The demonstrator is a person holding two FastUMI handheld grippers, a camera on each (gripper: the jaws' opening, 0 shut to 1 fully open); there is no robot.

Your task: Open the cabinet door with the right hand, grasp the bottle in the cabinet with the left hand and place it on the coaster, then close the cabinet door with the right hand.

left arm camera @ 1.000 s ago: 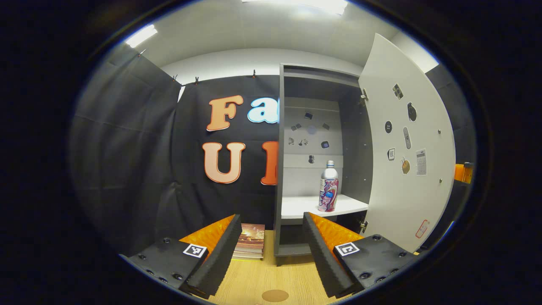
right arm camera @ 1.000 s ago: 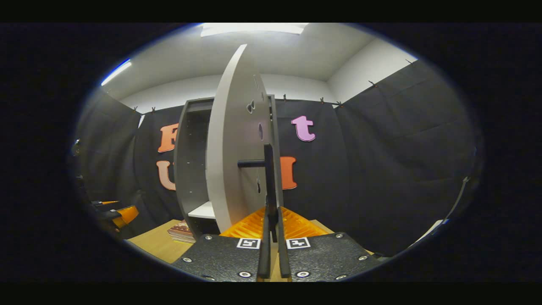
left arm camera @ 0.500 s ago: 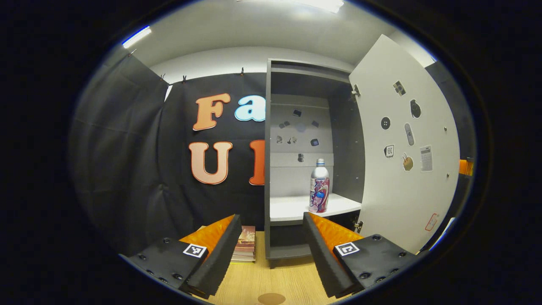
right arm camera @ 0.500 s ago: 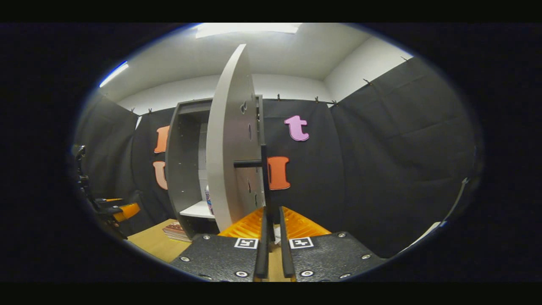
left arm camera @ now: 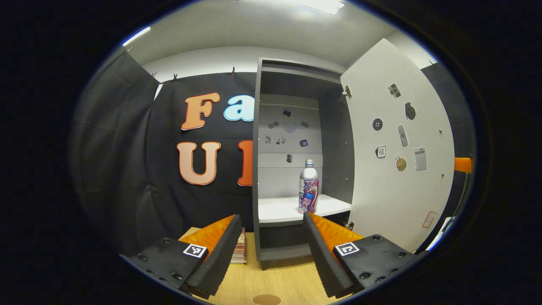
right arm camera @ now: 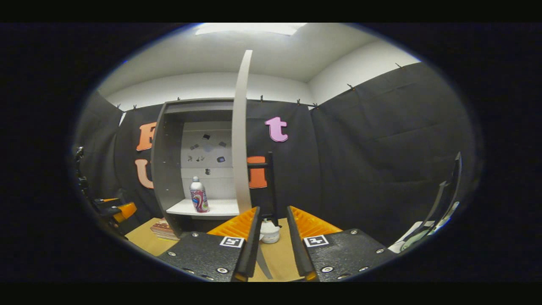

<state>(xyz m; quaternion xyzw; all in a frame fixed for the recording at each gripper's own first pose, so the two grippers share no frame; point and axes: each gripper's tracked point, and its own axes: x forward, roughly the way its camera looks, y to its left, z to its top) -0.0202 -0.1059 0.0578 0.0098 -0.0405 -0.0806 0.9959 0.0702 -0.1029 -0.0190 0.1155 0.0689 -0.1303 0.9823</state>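
The right gripper (right arm camera: 273,239) has just let go of the door handle (right arm camera: 269,186) and is open, the cabinet door (left arm camera: 398,152) stands wide, so the open left gripper (left arm camera: 271,250) can reach the bottle (left arm camera: 308,192) on the shelf (left arm camera: 279,209)
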